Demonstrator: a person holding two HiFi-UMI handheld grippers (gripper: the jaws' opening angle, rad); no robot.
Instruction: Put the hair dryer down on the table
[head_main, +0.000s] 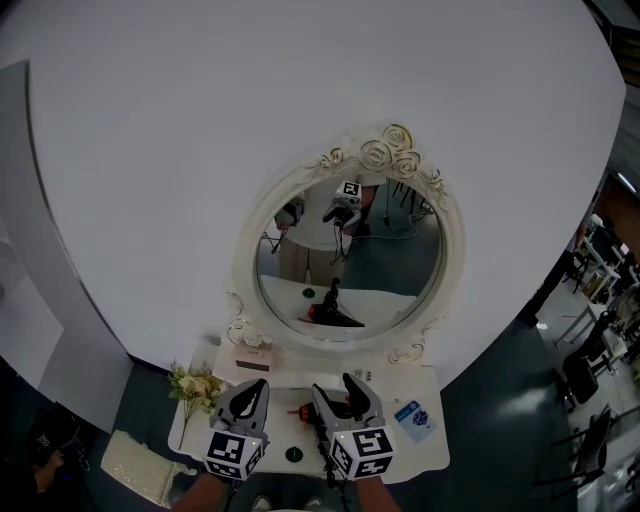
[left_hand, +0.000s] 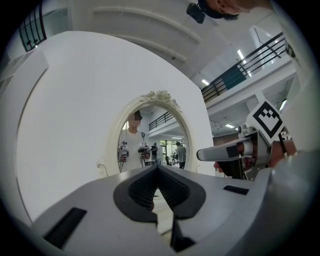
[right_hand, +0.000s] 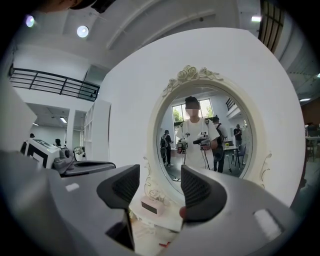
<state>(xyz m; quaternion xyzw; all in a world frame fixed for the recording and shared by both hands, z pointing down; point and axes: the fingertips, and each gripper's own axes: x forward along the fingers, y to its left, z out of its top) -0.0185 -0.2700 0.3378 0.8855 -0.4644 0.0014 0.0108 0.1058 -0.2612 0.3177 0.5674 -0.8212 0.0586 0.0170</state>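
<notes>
Lying on the white tabletop (head_main: 425, 452) just below the oval mirror (head_main: 350, 260), the hair dryer (head_main: 303, 411) shows dark with a red part, partly covered by the right tongs (head_main: 334, 384). Right tongs stand apart, nothing pressed between the pads. Left tongs (head_main: 256, 384), below the mirror's left side, are closed together and empty.

The white worktop (head_main: 400, 385) carries an oval mirror (head_main: 350, 260) at twelve o'clock, a small box (head_main: 253, 358) at eleven, flowers (head_main: 195, 385) at nine, a blue-white packet (head_main: 415, 419) at three and a black disc (head_main: 293, 454) at six. The hair dryer (head_main: 303, 411) lies near centre.
</notes>
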